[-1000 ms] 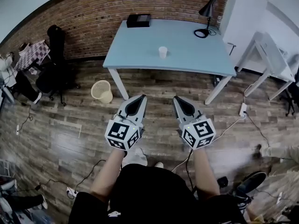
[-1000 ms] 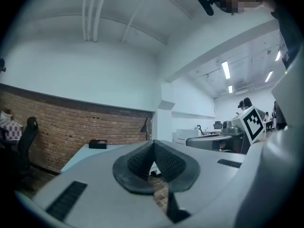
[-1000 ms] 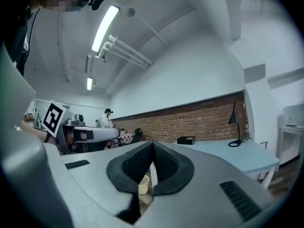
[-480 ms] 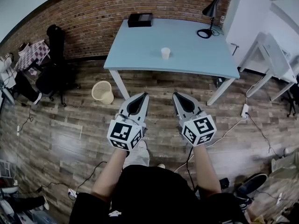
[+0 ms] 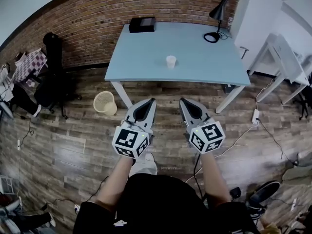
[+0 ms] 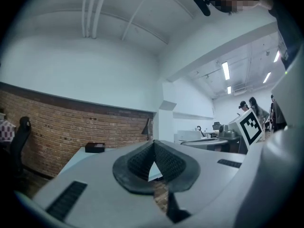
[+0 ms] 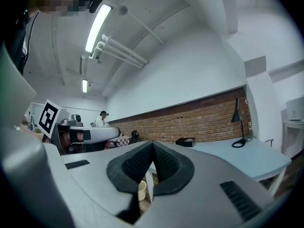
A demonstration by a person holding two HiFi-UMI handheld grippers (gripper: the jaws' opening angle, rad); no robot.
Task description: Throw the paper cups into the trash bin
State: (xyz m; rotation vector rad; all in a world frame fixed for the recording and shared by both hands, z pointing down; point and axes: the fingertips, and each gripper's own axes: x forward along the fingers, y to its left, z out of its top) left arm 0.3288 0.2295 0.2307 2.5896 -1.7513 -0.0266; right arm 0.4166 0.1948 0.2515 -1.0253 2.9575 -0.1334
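1. The left gripper [image 5: 150, 102] [image 6: 153, 144] has its jaws together at the tips, with nothing between the pads.
2. The right gripper [image 5: 183, 102] [image 7: 152, 144] also has its jaws together and carries nothing.
3. Both grippers are held side by side above the wooden plank floor [image 5: 73, 140], short of the near edge of the light blue rectangular table [image 5: 146, 52], and both point toward it.
4. The white paper cup [image 5: 170, 61] stands upright on the table, about mid-width and nearer the near edge than the far edge. It is well apart from both grippers.
5. The cream openwork trash bin [image 5: 105, 103] [image 7: 141, 190] stands upright on the floor, just beside the table's near-left leg.
6. A black box [image 5: 142, 24] sits at the table's far-left corner. A black desk lamp [image 5: 217, 13] stands at the far-right corner.
7. A red brick wall [image 5: 97, 18] runs behind the table's far edge.
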